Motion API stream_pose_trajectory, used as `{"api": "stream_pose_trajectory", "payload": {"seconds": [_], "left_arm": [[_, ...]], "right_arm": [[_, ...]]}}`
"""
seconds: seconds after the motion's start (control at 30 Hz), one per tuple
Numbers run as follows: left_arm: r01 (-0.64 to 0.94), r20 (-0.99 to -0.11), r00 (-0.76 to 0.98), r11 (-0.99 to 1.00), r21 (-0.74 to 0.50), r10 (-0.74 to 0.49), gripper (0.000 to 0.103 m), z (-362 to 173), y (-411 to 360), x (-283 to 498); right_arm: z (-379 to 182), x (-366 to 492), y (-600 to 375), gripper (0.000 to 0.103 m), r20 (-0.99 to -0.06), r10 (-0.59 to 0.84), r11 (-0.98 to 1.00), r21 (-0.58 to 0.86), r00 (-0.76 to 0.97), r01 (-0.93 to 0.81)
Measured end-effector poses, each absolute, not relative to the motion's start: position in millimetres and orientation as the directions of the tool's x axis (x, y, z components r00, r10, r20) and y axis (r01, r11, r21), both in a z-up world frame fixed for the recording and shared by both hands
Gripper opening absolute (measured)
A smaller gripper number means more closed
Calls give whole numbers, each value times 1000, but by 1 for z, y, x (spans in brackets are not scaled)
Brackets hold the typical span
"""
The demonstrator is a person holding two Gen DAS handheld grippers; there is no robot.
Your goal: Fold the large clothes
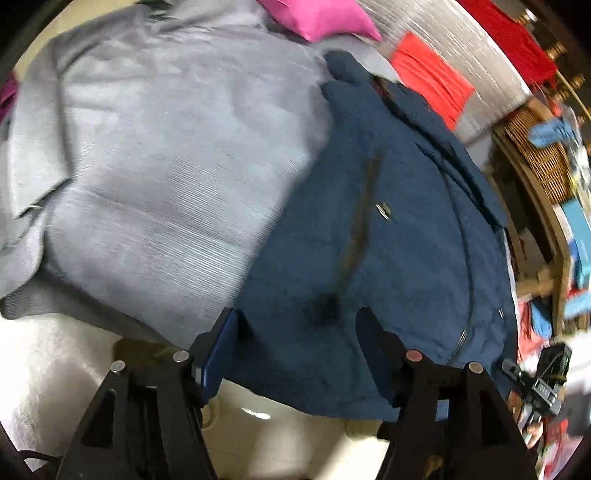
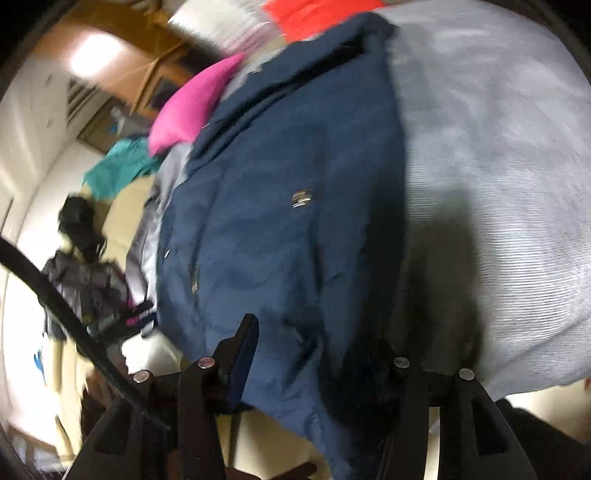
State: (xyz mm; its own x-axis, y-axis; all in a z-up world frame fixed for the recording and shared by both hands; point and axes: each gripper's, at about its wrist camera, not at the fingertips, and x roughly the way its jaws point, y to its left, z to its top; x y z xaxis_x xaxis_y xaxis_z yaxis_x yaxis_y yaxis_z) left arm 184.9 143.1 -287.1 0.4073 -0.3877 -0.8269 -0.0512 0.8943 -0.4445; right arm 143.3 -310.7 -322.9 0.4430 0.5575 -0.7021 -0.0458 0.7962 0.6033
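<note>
A navy blue jacket (image 1: 388, 240) lies spread along one side of a bed, its small metal badge facing up and its hem hanging over the bed's edge. In the left wrist view my left gripper (image 1: 299, 332) hovers at that hem. Its fingers stand well apart and the cloth lies flat behind them, not pinched. In the right wrist view the same jacket (image 2: 277, 221) fills the middle. My right gripper (image 2: 310, 350) straddles the lower hem with its jaws apart and fabric in the gap. Its right finger sits in deep shadow.
A grey bed cover (image 1: 166, 147) (image 2: 498, 184) lies under the jacket. A pink pillow (image 1: 317, 14) and red cloth (image 1: 432, 77) sit at the bed's head. A wicker basket (image 1: 535, 155) and clutter stand beside it. Teal cloth (image 2: 114, 170) and dark clothing (image 2: 85, 273) lie on the floor.
</note>
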Motion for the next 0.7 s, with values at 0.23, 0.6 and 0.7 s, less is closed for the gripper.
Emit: {"api": "stream_pose_trajectory", "payload": {"seconds": [0.23, 0.6, 0.7], "left_arm": [[0, -845, 409, 926, -377, -344, 43, -290, 130, 184], [60, -807, 424, 902, -427, -410, 18, -285, 128, 183], [137, -778, 440, 889, -436, -449, 13, -274, 118, 178]], "right_arm": [[-338, 147, -302, 45, -759, 506, 839, 543, 410, -30], [-328, 145, -291, 24, -728, 534, 828, 553, 430, -93], [-301, 142, -290, 16, -645, 581, 792, 590, 497, -160]]}}
